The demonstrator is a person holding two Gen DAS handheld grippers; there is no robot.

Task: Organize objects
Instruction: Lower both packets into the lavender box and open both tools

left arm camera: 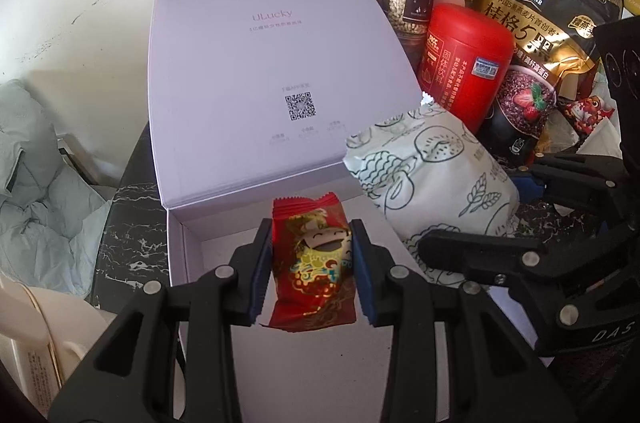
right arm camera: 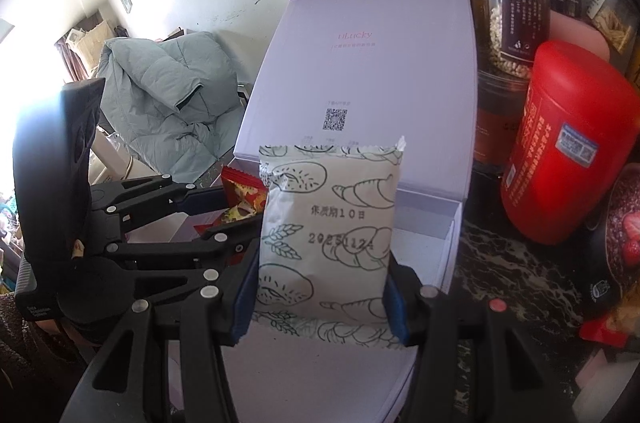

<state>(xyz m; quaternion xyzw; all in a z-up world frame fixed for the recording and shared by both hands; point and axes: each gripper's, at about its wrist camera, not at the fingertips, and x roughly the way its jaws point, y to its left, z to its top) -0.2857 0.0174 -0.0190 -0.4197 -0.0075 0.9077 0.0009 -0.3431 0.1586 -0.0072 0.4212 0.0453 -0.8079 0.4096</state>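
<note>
Plainly both claws carry snacks over the open box (left arm camera: 224,263), lid propped back to leave it clear: the left gripper (left arm camera: 313,263) clenches a red packet (left arm camera: 314,263), the right gripper (right arm camera: 322,287) grasps a white pouch (right arm camera: 328,223) upright, both poised to drop in

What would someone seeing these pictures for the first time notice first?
Probably the two snack packets held up over the open white box: a red candy packet clamped in the left hand-held gripper, and a white bread packet with drawn pastries clamped in the right hand-held gripper. Next, the bright red canister beside the box, among jars and bags.
</note>
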